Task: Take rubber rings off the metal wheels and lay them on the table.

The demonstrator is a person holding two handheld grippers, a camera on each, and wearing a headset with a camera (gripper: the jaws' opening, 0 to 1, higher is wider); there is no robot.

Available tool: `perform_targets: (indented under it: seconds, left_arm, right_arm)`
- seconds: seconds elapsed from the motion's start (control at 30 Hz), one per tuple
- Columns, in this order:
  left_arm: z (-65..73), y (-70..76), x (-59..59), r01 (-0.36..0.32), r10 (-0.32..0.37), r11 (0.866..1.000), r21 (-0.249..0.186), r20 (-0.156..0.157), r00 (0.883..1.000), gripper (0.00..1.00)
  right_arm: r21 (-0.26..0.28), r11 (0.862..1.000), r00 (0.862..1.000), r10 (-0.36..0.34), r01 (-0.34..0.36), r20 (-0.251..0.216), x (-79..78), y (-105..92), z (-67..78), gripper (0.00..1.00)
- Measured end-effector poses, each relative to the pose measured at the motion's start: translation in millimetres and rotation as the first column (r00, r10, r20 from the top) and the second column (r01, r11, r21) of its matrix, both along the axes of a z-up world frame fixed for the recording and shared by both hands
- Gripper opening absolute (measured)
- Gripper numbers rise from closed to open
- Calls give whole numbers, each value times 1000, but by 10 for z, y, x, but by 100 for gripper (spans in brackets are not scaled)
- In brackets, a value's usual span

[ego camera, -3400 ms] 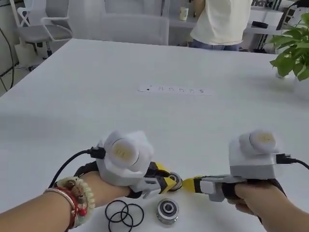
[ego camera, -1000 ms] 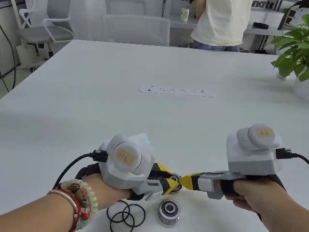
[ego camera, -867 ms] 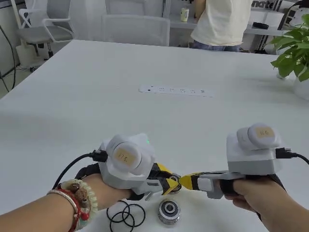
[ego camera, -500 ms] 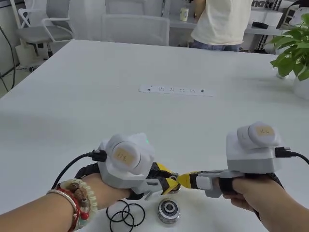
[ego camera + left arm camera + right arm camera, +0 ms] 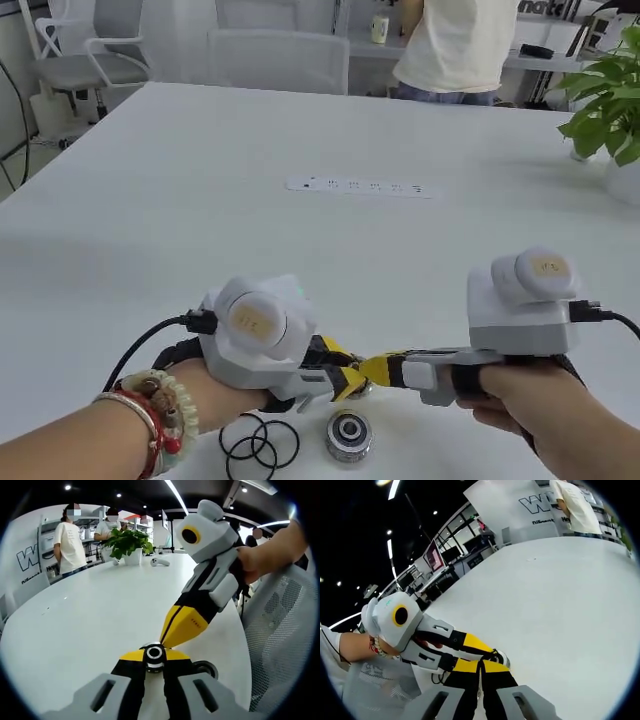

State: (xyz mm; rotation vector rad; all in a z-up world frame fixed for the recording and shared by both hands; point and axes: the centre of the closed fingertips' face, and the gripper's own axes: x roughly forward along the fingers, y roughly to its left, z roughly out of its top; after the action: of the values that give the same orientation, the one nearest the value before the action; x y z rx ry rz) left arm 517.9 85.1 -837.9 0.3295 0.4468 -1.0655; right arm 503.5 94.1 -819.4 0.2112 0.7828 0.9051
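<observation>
My left gripper [image 5: 348,379] is shut on a small metal wheel [image 5: 154,652], held just above the white table [image 5: 300,250]. My right gripper [image 5: 367,368] comes in from the right. Its yellow tips are shut at that wheel's rim, on what looks like its thin black rubber ring [image 5: 492,653]. In the right gripper view the left gripper [image 5: 490,656] reaches in from the left with the wheel [image 5: 502,658] at its tip. A second metal wheel [image 5: 347,437] lies on the table in front of the grippers. Three black rubber rings [image 5: 258,443] lie overlapping to its left.
A white power strip [image 5: 358,186] lies mid-table. A potted plant [image 5: 605,100] stands at the far right edge. A person [image 5: 450,45] stands beyond the far edge, by a chair [image 5: 280,60]. The left gripper's black cable [image 5: 140,345] trails off to the left.
The right gripper has slid a little to the left, bringing its tips closer against the wheel in the left gripper. The left gripper and the things on the table stay put.
</observation>
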Motion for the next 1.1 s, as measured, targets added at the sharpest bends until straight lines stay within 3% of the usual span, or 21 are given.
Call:
perform_targets:
  seconds: [0.4, 0.63, 0.87, 1.1]
  left_arm:
    - [-2, 7, -4, -2, 2, 1000, -8, -1, 1000, 7]
    - [1, -6, 8, -18, 18, 1000, -21, 2, 1000, 7]
    - [0, -8, 15, -19, 19, 1000, -9, -8, 1000, 7]
    - [12, 13, 0, 13, -12, 999, 38, -23, 1000, 8]
  right_arm:
    - [15, 1000, 1000, 2, -2, 2, -7, 23, 37, 0]
    - [21, 999, 1000, -30, 30, -6, 44, -31, 18, 0]
    - [-3, 997, 997, -75, 75, -10, 104, -118, -26, 0]
    - [-7, 996, 995, -91, 91, -26, 119, -153, -58, 0]
